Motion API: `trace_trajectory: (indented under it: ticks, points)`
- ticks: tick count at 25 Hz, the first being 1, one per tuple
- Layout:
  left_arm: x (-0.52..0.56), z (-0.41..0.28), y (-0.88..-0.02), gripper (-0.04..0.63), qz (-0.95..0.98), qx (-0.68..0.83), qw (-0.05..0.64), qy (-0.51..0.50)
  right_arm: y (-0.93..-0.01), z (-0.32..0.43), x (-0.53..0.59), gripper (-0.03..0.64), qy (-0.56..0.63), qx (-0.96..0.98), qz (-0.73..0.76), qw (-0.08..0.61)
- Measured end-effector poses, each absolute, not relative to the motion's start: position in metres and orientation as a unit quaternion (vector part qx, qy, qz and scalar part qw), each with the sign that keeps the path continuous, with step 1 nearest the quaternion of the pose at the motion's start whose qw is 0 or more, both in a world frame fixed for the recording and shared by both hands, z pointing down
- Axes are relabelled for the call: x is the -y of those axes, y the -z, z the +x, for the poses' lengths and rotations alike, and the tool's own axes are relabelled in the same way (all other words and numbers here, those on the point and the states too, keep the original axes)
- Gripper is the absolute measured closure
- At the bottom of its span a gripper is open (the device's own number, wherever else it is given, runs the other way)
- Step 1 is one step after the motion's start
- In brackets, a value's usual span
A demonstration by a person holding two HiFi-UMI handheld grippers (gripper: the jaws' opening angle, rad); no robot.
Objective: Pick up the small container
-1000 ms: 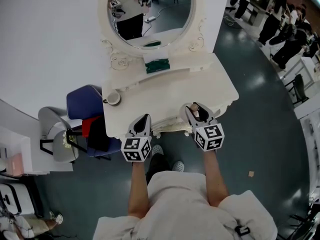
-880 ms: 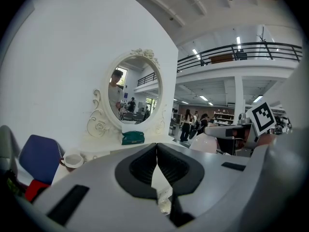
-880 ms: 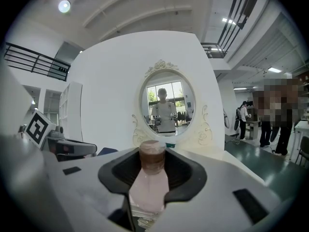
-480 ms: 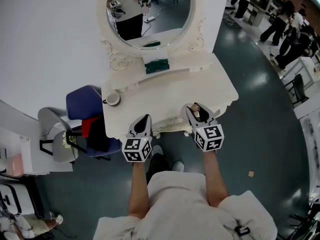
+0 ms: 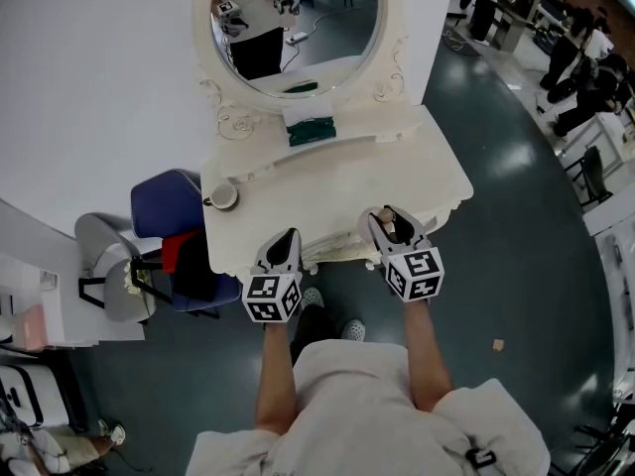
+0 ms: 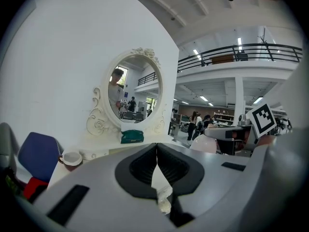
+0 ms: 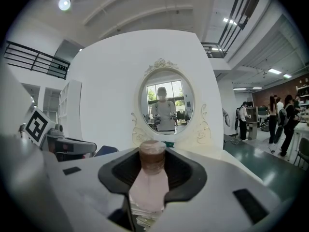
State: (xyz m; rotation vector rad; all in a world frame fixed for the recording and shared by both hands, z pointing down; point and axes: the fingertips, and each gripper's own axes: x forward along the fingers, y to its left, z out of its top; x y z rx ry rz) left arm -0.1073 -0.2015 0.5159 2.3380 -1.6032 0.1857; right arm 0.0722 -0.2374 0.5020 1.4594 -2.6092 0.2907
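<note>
The small container (image 5: 390,224) is a pale pink bottle with a brown cap. It sits upright between the jaws of my right gripper (image 5: 386,214), which is shut on it above the front right edge of the white dressing table (image 5: 437,167). In the right gripper view the bottle (image 7: 147,187) fills the gap, and the right gripper (image 7: 152,175) has its pads against both sides of it. My left gripper (image 5: 287,236) hovers at the table's front left edge. Seen from its own camera, the left gripper (image 6: 156,150) is shut, tips touching, holding nothing.
An oval mirror (image 5: 296,23) stands at the back of the table with a green box (image 5: 313,130) below it. A cup (image 5: 223,195) sits at the table's left edge. A blue chair (image 5: 164,201) and a grey chair (image 5: 104,266) stand to the left. People stand far right.
</note>
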Motion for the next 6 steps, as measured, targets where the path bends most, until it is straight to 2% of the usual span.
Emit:
trace_trajectory:
  ticks: [6]
  points:
    - [0.2049, -0.1093, -0.5149, 0.568, 0.813, 0.559, 0.150, -0.063, -0.5038, 0.0712, 0.2404, 0.468, -0.101, 0.867, 0.482, 0.069]
